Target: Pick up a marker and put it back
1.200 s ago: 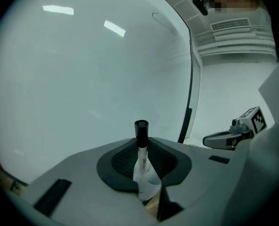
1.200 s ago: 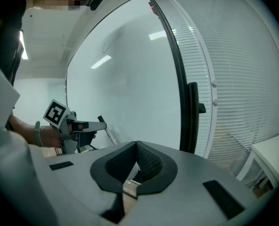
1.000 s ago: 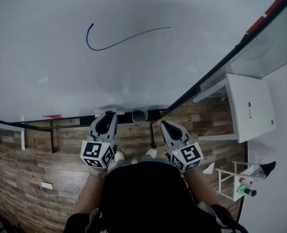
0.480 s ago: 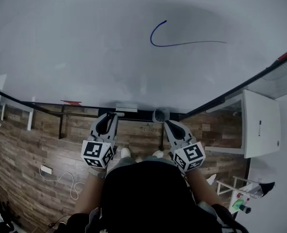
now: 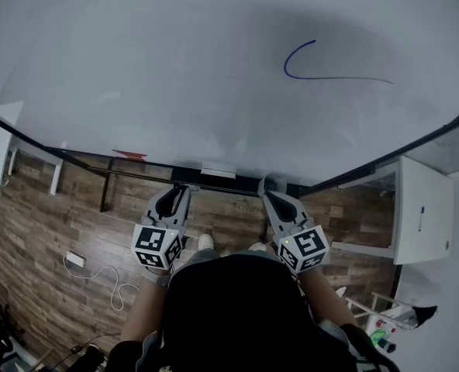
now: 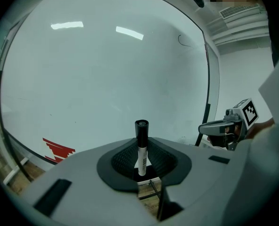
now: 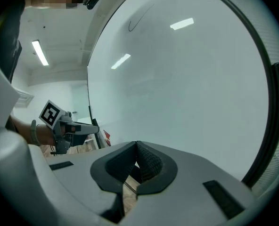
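Note:
A white marker with a black cap (image 6: 141, 147) stands upright between the pads of my left gripper (image 6: 142, 164), which is shut on it, cap pointing at the whiteboard (image 6: 106, 79). In the head view the left gripper (image 5: 175, 198) and right gripper (image 5: 270, 198) are held side by side just under the board's lower edge. The right gripper (image 7: 137, 149) has its jaws shut together with nothing between them. A blue curved line (image 5: 322, 68) is drawn on the board. A small grey cup (image 5: 267, 181) hangs at the board's lower rail, partly hidden by the right gripper's tip.
The board's dark frame (image 5: 136, 178) runs along its lower edge, with a pale block (image 5: 218, 170) on the rail. A red sticker (image 5: 130, 155) marks the board's lower left. A white cabinet (image 5: 423, 219) stands at the right. A cable and plug (image 5: 76, 260) lie on the wooden floor.
The view has swung left: the blue line and the cup have slid right in the picture. Both grippers keep the same stance, and the cup now sits at the right gripper's tip.

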